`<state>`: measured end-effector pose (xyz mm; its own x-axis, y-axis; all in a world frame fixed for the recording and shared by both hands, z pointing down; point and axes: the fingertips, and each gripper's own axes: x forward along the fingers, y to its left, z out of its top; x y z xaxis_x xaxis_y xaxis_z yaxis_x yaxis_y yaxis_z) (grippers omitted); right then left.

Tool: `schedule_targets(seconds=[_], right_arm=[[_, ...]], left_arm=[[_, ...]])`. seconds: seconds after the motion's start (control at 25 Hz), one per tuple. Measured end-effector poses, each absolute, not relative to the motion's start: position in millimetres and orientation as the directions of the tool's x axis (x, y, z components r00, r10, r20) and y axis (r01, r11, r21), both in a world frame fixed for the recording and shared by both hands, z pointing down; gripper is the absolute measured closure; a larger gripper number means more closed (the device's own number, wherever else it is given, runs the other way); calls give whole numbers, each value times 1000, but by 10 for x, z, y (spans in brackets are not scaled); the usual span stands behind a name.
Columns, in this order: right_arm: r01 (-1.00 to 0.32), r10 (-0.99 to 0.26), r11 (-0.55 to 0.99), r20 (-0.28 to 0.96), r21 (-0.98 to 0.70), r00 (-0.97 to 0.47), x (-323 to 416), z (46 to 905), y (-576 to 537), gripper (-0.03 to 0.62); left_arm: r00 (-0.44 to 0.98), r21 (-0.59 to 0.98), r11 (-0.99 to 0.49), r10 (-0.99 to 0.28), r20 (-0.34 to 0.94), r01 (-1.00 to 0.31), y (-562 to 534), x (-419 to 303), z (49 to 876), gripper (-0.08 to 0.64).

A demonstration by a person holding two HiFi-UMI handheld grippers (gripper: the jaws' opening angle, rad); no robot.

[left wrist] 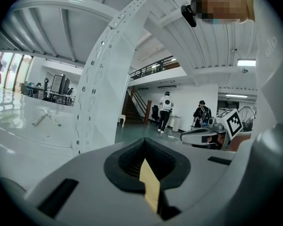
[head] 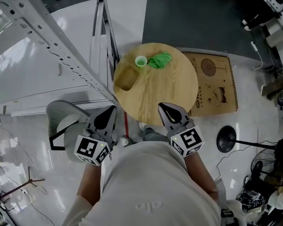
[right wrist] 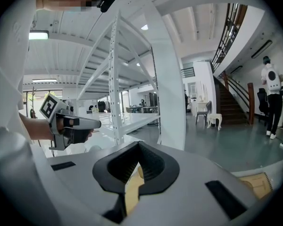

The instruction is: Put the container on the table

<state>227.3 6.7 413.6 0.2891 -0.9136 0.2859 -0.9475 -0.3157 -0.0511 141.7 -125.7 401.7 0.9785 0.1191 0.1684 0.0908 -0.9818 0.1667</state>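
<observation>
A tan rectangular container (head: 126,77) sits on the left part of the round wooden table (head: 167,93) in the head view. Beside it are a small green cup (head: 141,61) and a crumpled green cloth (head: 159,60). My left gripper (head: 107,115) (left wrist: 144,145) hovers off the table's near left edge, shut with nothing in it. Over the near edge, my right gripper (head: 170,112) (right wrist: 138,147) is also shut and holds nothing. Both are close to my body and well short of the container. Each gripper view shows only a sliver of tan table between the jaws.
A white perforated shelf rack (head: 47,36) runs along the left, its upright close to the table. A brown cardboard sheet (head: 216,84) lies on the floor right of the table. A grey seat (head: 61,119) stands at the lower left, a black round stand base (head: 226,139) at the right.
</observation>
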Motion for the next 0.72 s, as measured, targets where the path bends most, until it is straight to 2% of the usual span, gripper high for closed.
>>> schedule_targets(seconds=[0.72], right_arm=[[-932,-900,-355,293,-66,322,2460,4230,253,568]], left_arm=[[967,163,-978,163,194,132,-1063,1662,4111,545]])
